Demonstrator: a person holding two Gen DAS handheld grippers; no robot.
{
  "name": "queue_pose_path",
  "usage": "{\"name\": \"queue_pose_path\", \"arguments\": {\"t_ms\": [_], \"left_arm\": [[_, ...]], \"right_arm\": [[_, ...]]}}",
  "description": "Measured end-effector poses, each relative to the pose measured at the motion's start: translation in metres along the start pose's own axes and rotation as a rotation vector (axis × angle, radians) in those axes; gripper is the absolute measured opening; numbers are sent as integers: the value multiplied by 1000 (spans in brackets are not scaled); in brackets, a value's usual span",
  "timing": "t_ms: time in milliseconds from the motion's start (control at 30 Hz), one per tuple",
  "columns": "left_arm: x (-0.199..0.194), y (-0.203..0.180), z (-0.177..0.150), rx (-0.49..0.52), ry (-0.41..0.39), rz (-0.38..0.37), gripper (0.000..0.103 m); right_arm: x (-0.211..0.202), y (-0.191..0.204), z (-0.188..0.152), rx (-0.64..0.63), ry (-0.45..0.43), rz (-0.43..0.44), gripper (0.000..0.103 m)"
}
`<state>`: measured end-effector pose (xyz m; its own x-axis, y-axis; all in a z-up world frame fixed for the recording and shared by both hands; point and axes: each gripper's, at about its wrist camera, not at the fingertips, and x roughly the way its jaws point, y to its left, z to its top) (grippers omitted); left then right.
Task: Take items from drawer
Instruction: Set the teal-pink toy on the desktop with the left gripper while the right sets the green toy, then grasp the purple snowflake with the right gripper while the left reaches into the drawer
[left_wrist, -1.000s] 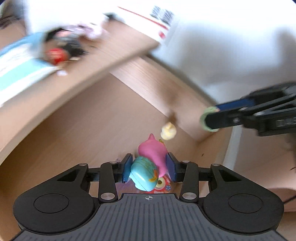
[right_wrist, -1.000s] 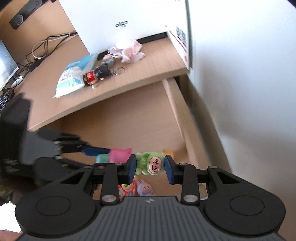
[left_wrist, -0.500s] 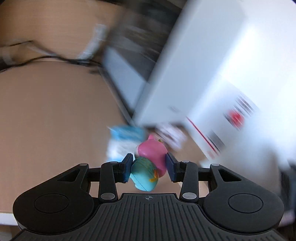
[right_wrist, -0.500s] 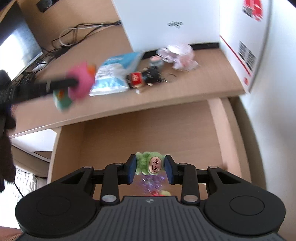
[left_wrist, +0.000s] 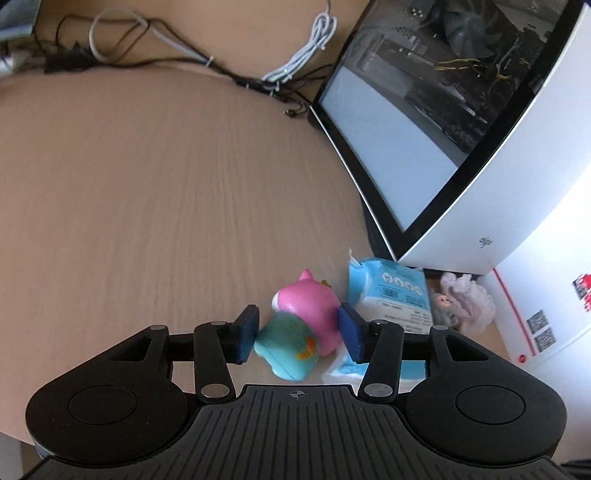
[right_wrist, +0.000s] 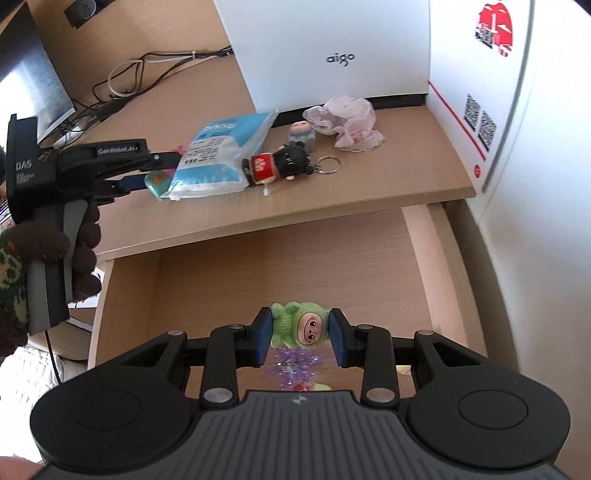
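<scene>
your left gripper (left_wrist: 297, 334) is over the desk (left_wrist: 155, 192), and its jaws have just been opening. the pink and teal toy (left_wrist: 301, 328) sits between them on the desktop: the right pad looks to be touching its pink side, while the left pad stands just clear of the teal end, so nothing is squeezing it. the toy lies just beside the blue tissue pack (left_wrist: 391, 295), which is near the white computer case (left_wrist: 480, 155).

your right gripper (right_wrist: 300, 338) is clamped on the green doll (right_wrist: 300, 325), a pad pressed on each side and the face turned toward the camera. you hold it above the open drawer (right_wrist: 417, 266), where a purple glittery thing (right_wrist: 293, 367) lies below the jaws. up on the desk, the black-haired keychain doll (right_wrist: 280, 166) lies right of the tissue pack.
</scene>
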<state>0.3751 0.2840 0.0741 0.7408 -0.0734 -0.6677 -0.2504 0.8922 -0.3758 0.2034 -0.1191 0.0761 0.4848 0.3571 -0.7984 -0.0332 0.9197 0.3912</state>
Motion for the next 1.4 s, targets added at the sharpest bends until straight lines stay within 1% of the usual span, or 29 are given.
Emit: {"name": "queue_pose_path", "arguments": {"t_ms": [33,67,100,133,233,300,367,467,500,567,667,733,767,800,867,900,967,1033,1133,1200,1233,1300,1367,1400], "left_arm": [[-3,-1,0,14,-23,22,53],[-7,0,-1,17,-45,37,50],[-11,2,-2,8,-58,40,49],[-16,5,-1,-12,-70,39,48],[-34,13,0,-70,-103,8,49],[-46,13,-1,-78,-121,1,48],[-58,7,-8,-48,-138,-1,49],[-76,-3,-25,33,-129,-13,49],[-81,-6,-31,52,-117,-21,49],[-89,-11,-45,88,-84,-41,49],[-93,-15,-62,124,-36,-39,49],[-95,-15,-71,130,-4,-41,49],[-95,-15,-73,133,14,-47,49],[-94,-16,-77,139,35,-56,49],[-93,-19,-86,162,82,-77,49],[-91,-21,-90,174,104,-86,49],[-83,-27,-98,198,152,-104,49],[-75,-33,-104,219,191,-125,49],[-61,-48,-111,284,244,-167,49],[-50,-60,-118,347,292,-195,49],[-43,-66,-121,376,330,-210,49],[-26,-75,-131,409,431,-235,49],[-11,-81,-141,398,522,-242,49],[-4,-82,-145,375,555,-240,49]], "right_arm": [[0,-1,1,0,-1,-6,32],[0,-3,2,-2,-4,-12,32],[-1,-4,4,-2,-10,-18,32],[-1,-6,8,1,-18,-45,32],[-3,-13,24,4,-58,-66,32],[-3,-15,38,-2,-92,-84,32],[0,-17,55,-13,-131,-98,32],[9,-16,82,-49,-204,-125,32],[9,-16,94,-37,-260,-319,32],[18,-13,110,-83,-301,-329,32],[36,-14,132,-106,-354,-307,33],[48,-20,141,-83,-369,-277,42],[54,-21,143,-72,-354,-283,53],[57,-22,143,-61,-346,-289,59],[58,-24,135,-44,-338,-277,63],[57,-24,130,-43,-329,-269,67],[54,-23,116,-45,-312,-270,72],[47,-24,100,-33,-290,-274,72],[31,-25,77,-4,-251,-237,76],[17,-22,62,-1,-240,-219,81],[9,-21,56,-5,-235,-217,83],[-1,-17,45,-9,-223,-228,85],[-6,-17,36,4,-206,-236,86],[-7,-20,31,19,-198,-243,86]]}}
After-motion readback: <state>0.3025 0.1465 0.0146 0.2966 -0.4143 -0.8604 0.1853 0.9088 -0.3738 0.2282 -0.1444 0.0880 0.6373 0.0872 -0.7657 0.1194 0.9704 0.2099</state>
